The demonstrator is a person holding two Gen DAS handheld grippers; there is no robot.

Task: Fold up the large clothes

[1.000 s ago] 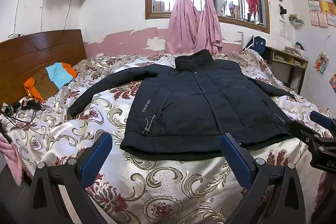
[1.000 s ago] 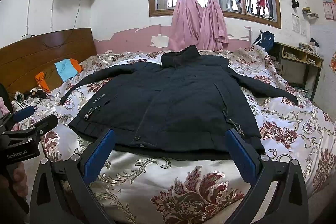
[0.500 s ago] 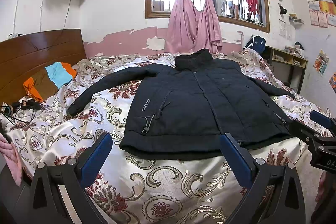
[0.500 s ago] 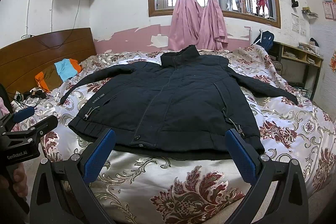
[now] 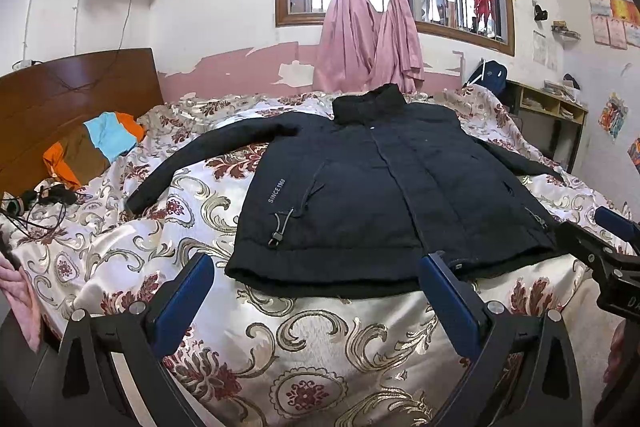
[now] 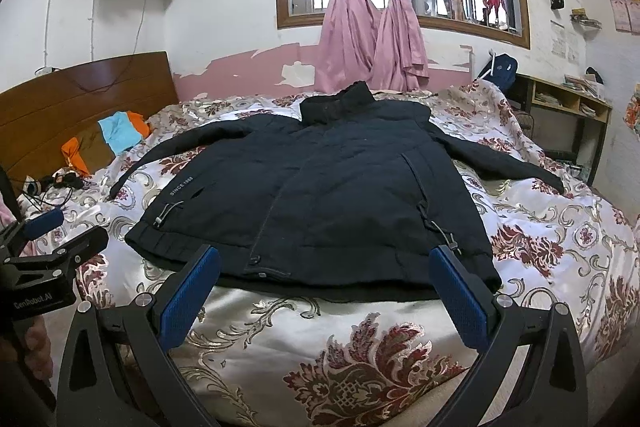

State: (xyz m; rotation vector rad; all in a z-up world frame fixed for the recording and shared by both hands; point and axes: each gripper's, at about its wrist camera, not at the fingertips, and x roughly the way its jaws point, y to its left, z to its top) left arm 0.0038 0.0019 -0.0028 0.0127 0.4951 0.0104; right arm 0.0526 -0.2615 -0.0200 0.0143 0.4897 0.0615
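Change since earlier frame: none is seen; both grippers and the jacket are placed as before.
Jacket: laid flat, front up, on the floral bedspread, sleeves spread; hem just ahead of both grippers.
Left gripper: jaws held wide apart, nothing between them.
Right gripper: jaws spread, empty, short of the hem.
Headboard: far left of the left gripper.

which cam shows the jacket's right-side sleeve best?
Right wrist view. The sleeve lies fully visible across the floral bedspread, cuff included. In the left wrist view the same sleeve is foreshortened behind the black jacket body, a thin strip.
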